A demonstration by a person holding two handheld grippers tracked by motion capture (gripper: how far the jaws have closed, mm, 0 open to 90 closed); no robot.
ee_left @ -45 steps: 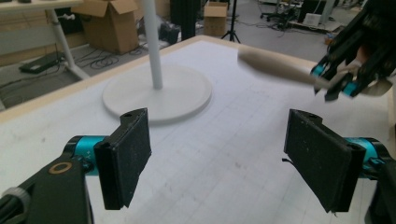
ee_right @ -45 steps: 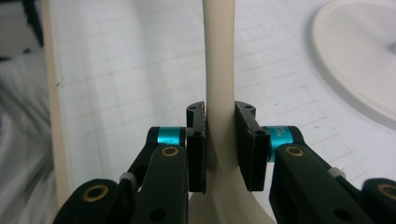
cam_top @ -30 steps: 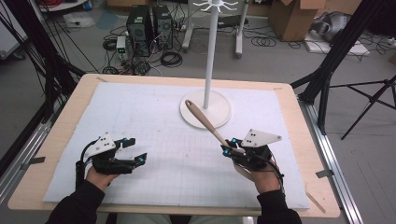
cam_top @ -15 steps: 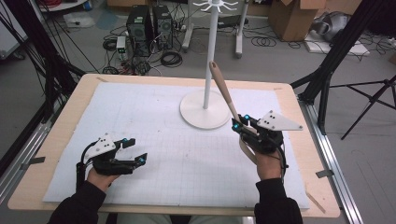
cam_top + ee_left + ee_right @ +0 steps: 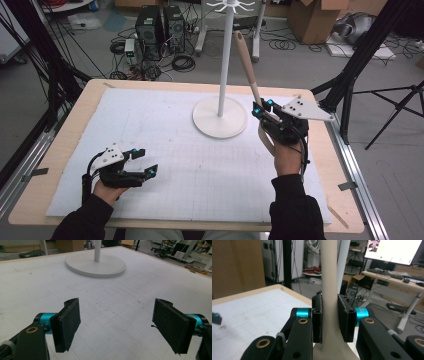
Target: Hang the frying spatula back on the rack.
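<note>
My right gripper (image 5: 263, 108) is shut on a long beige utensil (image 5: 247, 64), raised above the table's right side. The utensil stands almost upright, its rounded tip leaning slightly toward the white stand's pole (image 5: 223, 60) and staying apart from it. In the right gripper view the black pads (image 5: 317, 320) clamp the utensil (image 5: 329, 270) where it widens downward. A hooked top (image 5: 231, 6) crowns the pole, and its round base (image 5: 220, 119) sits just left of my right gripper. My left gripper (image 5: 142, 161) rests low at the front left, open, with nothing between its pads (image 5: 70, 323).
A white gridded mat (image 5: 165, 150) covers the wooden table (image 5: 60, 150). The stand's base (image 5: 96, 263) lies ahead of my left gripper (image 5: 117, 315). Beyond the table are computer towers (image 5: 157, 25), cables, cardboard boxes and black tripod legs (image 5: 350, 75).
My right gripper has lifted and moved away toward the stand's right side, swinging the utensil from a left-leaning slant to nearly upright. The left gripper has stayed put.
</note>
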